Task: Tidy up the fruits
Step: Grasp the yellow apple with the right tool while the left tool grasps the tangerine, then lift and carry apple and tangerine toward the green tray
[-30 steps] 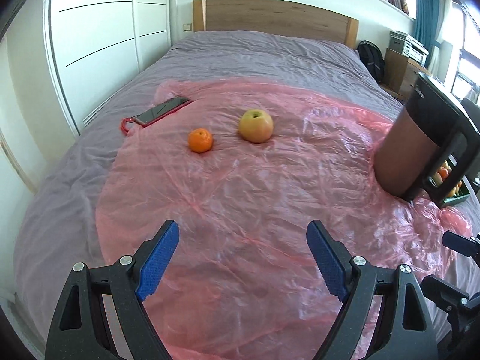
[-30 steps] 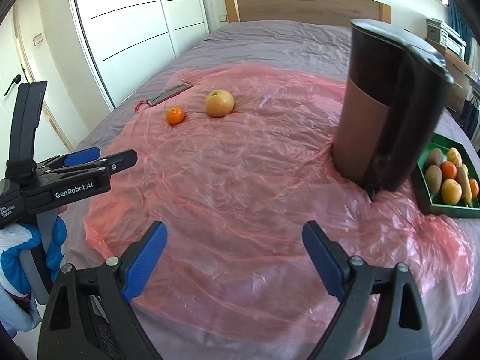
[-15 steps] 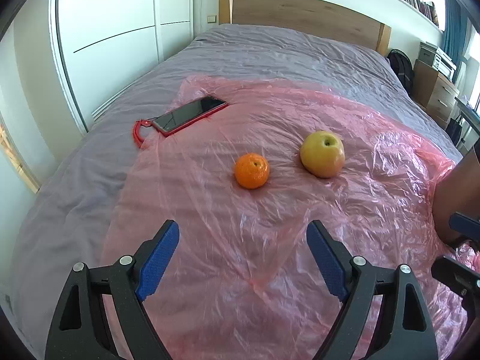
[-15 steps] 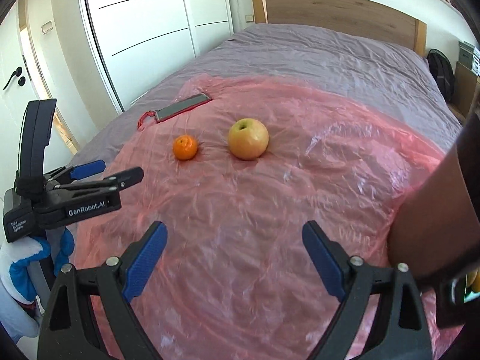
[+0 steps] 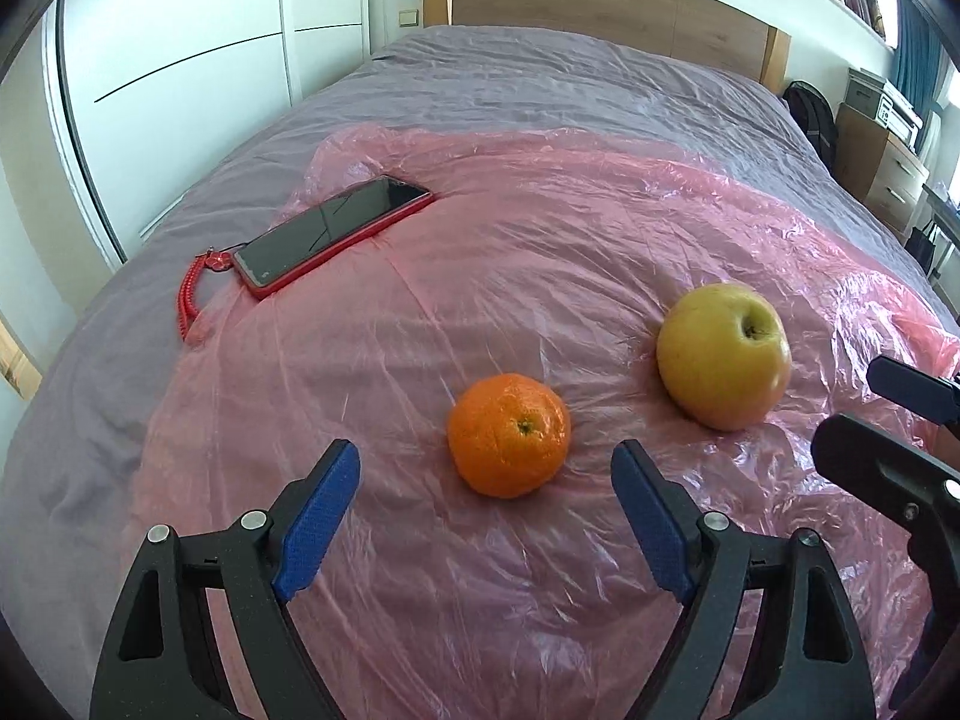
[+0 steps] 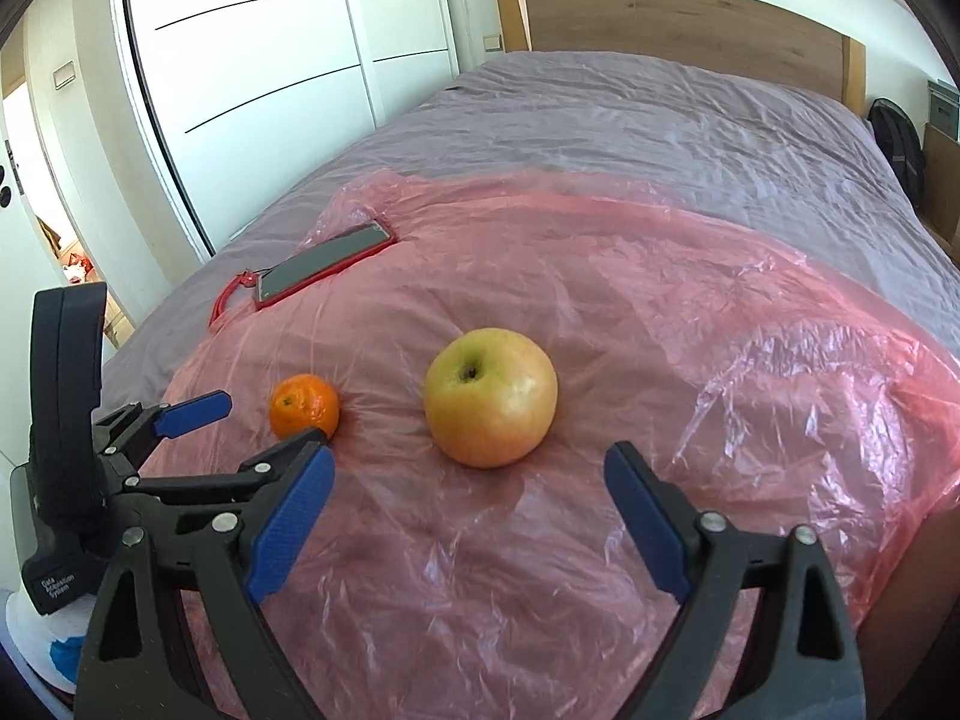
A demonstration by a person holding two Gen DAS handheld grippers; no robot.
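An orange mandarin point(image 5: 509, 435) and a yellow-green apple point(image 5: 723, 356) lie side by side on a pink plastic sheet point(image 5: 540, 252) spread over the bed. My left gripper point(image 5: 485, 480) is open and empty, its blue pads just short of the mandarin on either side. My right gripper point(image 6: 469, 486) is open and empty, just short of the apple point(image 6: 491, 397). The mandarin point(image 6: 303, 406) and the left gripper point(image 6: 264, 420) also show at the left of the right wrist view. The right gripper's fingers point(image 5: 882, 468) show at the right edge of the left wrist view.
A phone in a red case point(image 5: 333, 237) with a red coiled strap lies at the sheet's far left edge. The grey bedspread point(image 5: 570, 78) runs to a wooden headboard point(image 5: 600, 0). White wardrobe doors point(image 5: 180, 60) stand left of the bed.
Both grippers have moved forward and left across the sheet, close up to the fruit. The dark cylindrical container and green fruit tray have dropped out of view at the right.
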